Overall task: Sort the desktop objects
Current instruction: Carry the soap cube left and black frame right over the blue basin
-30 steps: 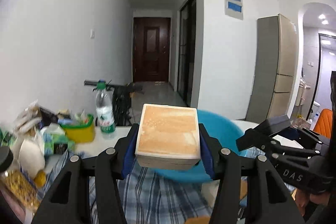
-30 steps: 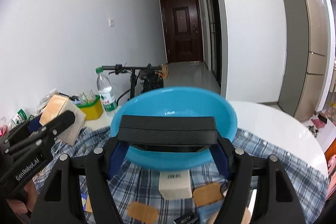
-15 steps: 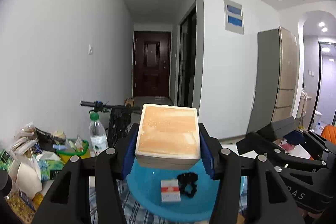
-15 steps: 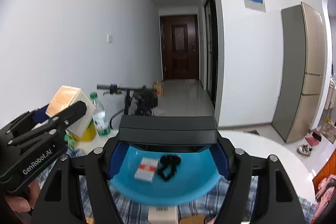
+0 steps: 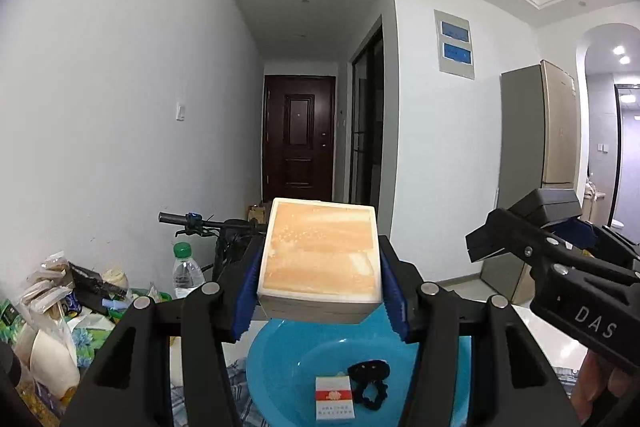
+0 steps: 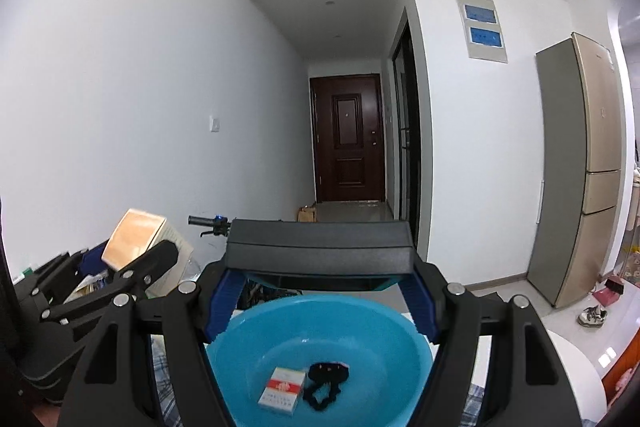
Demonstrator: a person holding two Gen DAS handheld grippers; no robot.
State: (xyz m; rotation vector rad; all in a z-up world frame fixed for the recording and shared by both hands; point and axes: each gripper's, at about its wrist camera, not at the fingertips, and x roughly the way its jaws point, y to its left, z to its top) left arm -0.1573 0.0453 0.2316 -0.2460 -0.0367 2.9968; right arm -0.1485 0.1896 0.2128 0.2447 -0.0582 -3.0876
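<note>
**Both grippers loaded above the blue basin**

In the left wrist view, the left gripper point(image 5: 318, 281) pinches a square pale wooden box with an orange-tan top point(image 5: 318, 261) between its blue-padded fingers point(image 5: 245, 301), at the centre of the frame. Below the box, at the bottom centre, sits a round bright blue plastic basin point(image 5: 280, 359). Inside it lie a white and red cigarette pack point(image 5: 334, 397) and, just right of the pack, a black scrunchie-like loop point(image 5: 370, 383).

In the right wrist view, the right gripper point(image 6: 320, 297) is clamped on a flat black rectangular case point(image 6: 320, 253), held level across the middle of the frame above the basin's far rim. The same pack and loop lie side by side in the lower centre of that view.

At the lower left of the left wrist view, a clear water bottle with a green cap point(image 5: 185, 273) stands upright beside a heap of snack packets and bags point(image 5: 52, 311). A checked blue cloth point(image 5: 236, 373) shows at the basin's left edge.
</note>
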